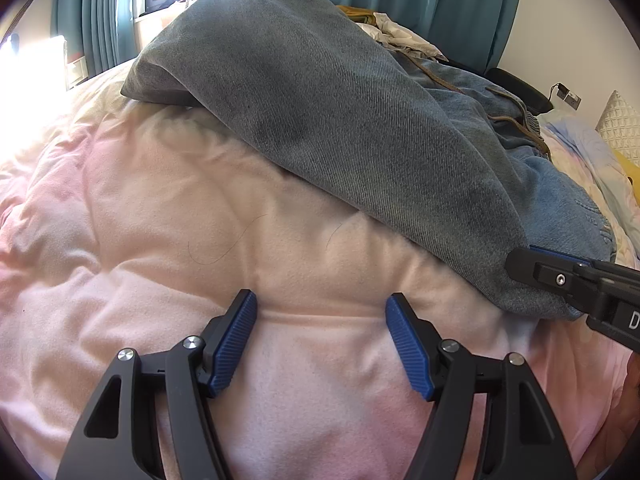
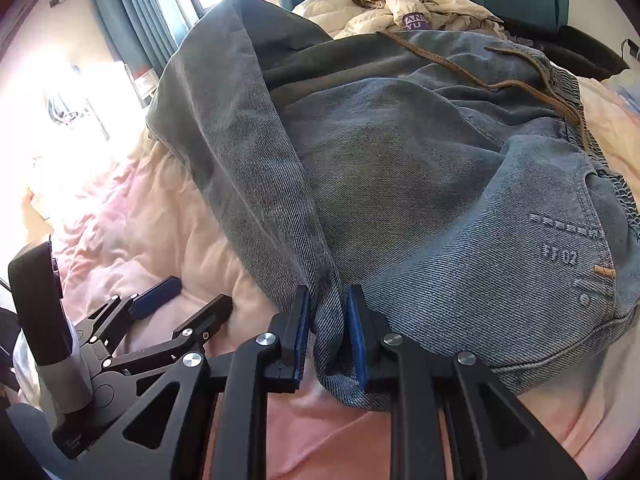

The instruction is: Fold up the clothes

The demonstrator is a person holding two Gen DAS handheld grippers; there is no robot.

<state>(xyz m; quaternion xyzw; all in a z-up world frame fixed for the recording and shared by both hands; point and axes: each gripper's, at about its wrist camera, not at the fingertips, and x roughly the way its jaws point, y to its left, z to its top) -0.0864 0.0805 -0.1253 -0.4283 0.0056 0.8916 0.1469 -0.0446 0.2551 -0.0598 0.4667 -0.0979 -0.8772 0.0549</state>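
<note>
We see blue jeans [image 2: 420, 168] on a pink bed [image 1: 160, 240], one leg folded across. Our right gripper [image 2: 328, 320] pinches the folded edge, lower centre; our left gripper [image 1: 320, 332] hovers empty, jaws apart. Further folds look outstanding.

A home bedroom: pink duvet [image 1: 160, 240], teal curtains [image 1: 460, 0], pillow [image 1: 620, 128].

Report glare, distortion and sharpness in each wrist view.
Left wrist view: window glare blows out the left edge of the pink blanket; fisheye bends the jeans; denim weave sharp. Right wrist view: the same blown-out glare at left; black corner vignette; stitching sharp beside the right gripper.
</note>
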